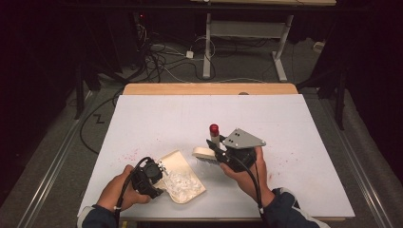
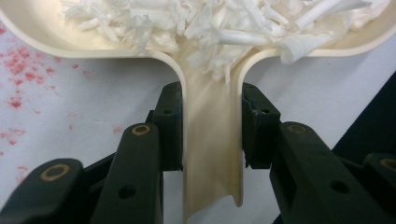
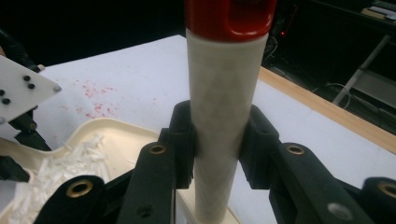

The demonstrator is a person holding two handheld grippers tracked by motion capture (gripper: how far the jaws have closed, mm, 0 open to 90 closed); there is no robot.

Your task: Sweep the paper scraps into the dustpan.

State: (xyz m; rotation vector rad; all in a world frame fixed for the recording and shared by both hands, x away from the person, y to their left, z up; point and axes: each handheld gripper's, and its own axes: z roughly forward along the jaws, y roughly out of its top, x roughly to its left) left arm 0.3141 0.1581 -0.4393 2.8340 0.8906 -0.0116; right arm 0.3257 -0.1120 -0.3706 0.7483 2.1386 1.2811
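Dustpan [image 1: 183, 178], cream plastic, lies flat on the white table cover [image 1: 294, 190] at the person's near left, pan mouth facing away toward table centre. Handle is clamped between the pads of the left gripper [image 2: 211, 128]; the left gripper view shows both pads pressed on the handle's two sides, just below where it widens into the pan.

Contents: shredded white paper scraps [image 1: 183, 183], heaped in the pan, some spilling down into the handle channel.

Hand brush [image 1: 205, 153], cream block with white bristles, handle [image 3: 224, 112] cream with red cap [image 1: 214, 128]. Held by the right gripper [image 1: 219, 149], jaws clenched on the handle's mid-length. Brush head sits just beyond the pan's far right corner, bristles down, close to the table; whether they touch it cannot be told.

Surface: faint red specks [image 1: 130, 154] scattered left of the pan and at the right side of the cover.

Handling note, as a judgement: the step in hand appears to be sweeping toward the pan. Keep the dustpan lip flat against the cover so nothing slides under; draw the brush in short, low strokes toward the mouth; avoid flicking the light scraps already collected; hold the left grip steady.
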